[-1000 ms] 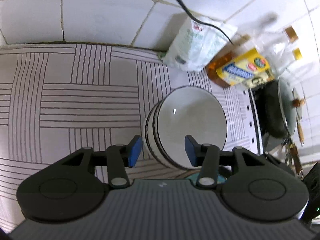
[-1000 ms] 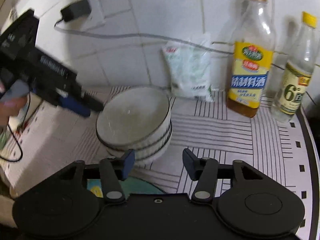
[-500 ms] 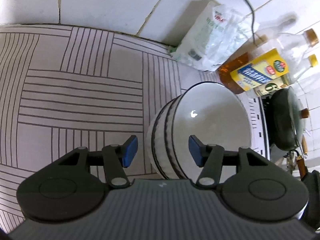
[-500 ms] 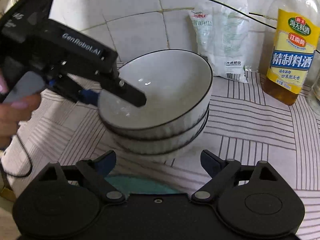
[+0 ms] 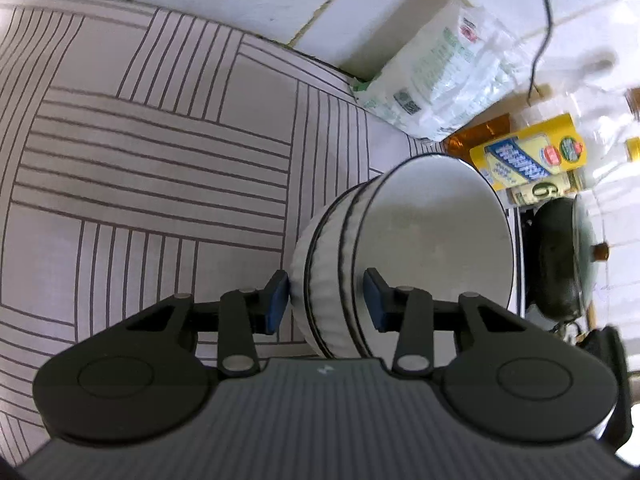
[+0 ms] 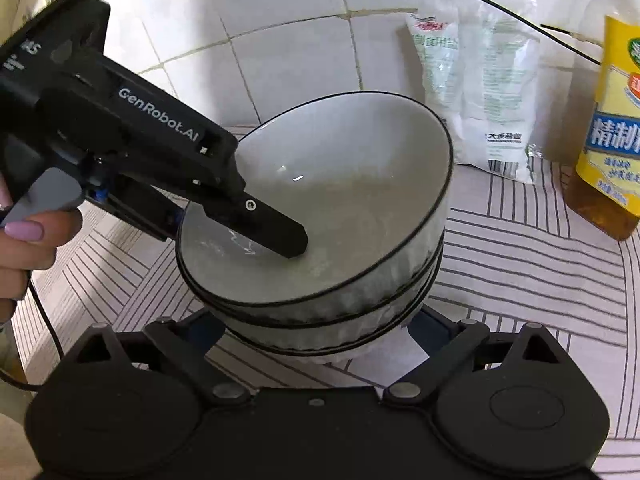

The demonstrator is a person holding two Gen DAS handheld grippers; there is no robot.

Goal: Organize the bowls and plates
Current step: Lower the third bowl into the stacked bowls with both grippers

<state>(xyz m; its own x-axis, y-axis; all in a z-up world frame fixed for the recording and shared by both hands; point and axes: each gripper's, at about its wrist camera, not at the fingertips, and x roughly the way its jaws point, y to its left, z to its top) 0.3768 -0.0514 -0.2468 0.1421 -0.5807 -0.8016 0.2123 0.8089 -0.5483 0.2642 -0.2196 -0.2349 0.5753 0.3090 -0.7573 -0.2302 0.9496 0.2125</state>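
A stack of white ribbed bowls with black rims (image 6: 340,216) stands on the striped cloth. In the left wrist view the stack (image 5: 420,248) sits between my left gripper's (image 5: 326,300) blue pads, one finger inside the top bowl and one outside the wall; small gaps show, so it is not clamped. In the right wrist view the left gripper (image 6: 276,236) reaches into the bowl from the left. My right gripper (image 6: 316,332) is spread wide around the base of the stack, its fingertips hidden behind the bowls.
A white plastic bag (image 6: 476,92) leans on the tiled wall behind the bowls. A yellow-labelled oil bottle (image 6: 612,136) stands at the right, a second bottle (image 5: 540,192) beside it. A dark lidded pan (image 5: 564,260) is further right. A black cable (image 6: 520,20) runs along the wall.
Both grippers have moved in on the bowl stack. The left gripper's finger has gone deeper into the top bowl. The right gripper has opened wider and slid around the stack's base.
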